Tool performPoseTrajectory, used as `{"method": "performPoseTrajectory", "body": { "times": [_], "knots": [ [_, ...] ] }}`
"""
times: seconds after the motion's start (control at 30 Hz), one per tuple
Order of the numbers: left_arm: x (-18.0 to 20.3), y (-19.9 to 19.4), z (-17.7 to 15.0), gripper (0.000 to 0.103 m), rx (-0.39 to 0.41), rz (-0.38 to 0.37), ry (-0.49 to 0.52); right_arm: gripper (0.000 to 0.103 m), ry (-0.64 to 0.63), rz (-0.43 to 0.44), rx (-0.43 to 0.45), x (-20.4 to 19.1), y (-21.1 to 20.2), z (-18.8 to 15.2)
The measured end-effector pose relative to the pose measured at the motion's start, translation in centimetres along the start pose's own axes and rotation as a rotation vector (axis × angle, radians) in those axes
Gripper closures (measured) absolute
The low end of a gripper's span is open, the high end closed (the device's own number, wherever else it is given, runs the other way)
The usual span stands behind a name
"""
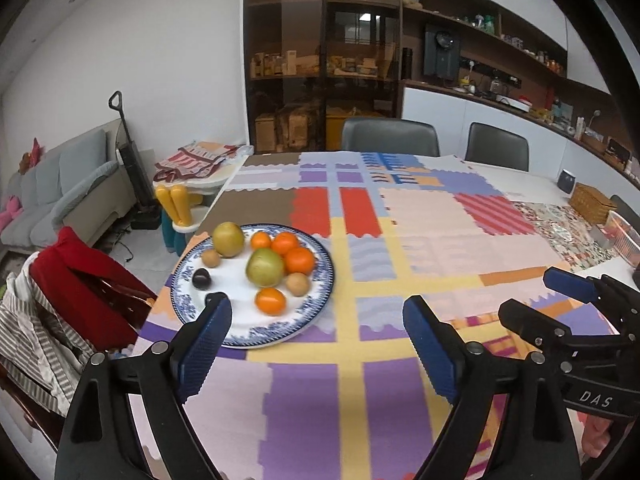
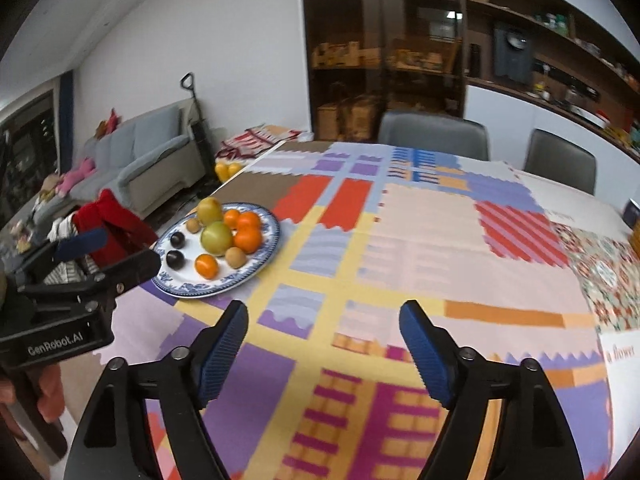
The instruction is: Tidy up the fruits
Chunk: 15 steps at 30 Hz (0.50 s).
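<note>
Patchwork tablecloth (image 1: 400,248), multicoloured, spread directly beneath and ahead of the tool. Two grey chairs (image 1: 390,135) (image 1: 497,146), at the table's far edge. Dark glass-fronted cabinet (image 1: 322,60), beyond them. Wall shelving (image 1: 500,40), cluttered, far right. Wicker basket (image 1: 592,203), right, on the table. Grey sofa (image 1: 60,188), far left. Upright vacuum (image 1: 132,160), beside the sofa. Red garment (image 1: 80,280), draped near left.

You've got "DAS" in white letters on the black body of your right gripper (image 1: 576,308), seen from the left wrist. From the right wrist, "GenRobot.AI" reads on your left gripper (image 2: 108,254), and "flower" shows on a white card (image 2: 622,354) at the table's right edge.
</note>
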<state>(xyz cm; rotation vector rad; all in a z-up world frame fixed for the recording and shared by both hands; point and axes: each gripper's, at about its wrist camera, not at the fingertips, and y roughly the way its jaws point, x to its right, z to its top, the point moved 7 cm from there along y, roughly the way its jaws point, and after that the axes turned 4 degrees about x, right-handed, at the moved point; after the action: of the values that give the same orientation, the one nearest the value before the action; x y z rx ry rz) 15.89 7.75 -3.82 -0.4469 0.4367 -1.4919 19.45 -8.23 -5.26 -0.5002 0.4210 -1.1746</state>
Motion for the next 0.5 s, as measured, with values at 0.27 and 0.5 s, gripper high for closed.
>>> {"method": "performPoseTrajectory", "body": {
  "times": [0.27,0.5],
  "knots": [
    [2.1,-2.4,-0.9,0.012,0.043,-0.012,0.029,0.023,0.044,-0.038,0.041,1.9,-3.5,-1.3],
    [3.2,-4.2,-1.0,0.008,0.079,-0.015,0.051,0.021,0.055,-0.071,0.087,2.7,-5.8,-1.6]
  ]
}}
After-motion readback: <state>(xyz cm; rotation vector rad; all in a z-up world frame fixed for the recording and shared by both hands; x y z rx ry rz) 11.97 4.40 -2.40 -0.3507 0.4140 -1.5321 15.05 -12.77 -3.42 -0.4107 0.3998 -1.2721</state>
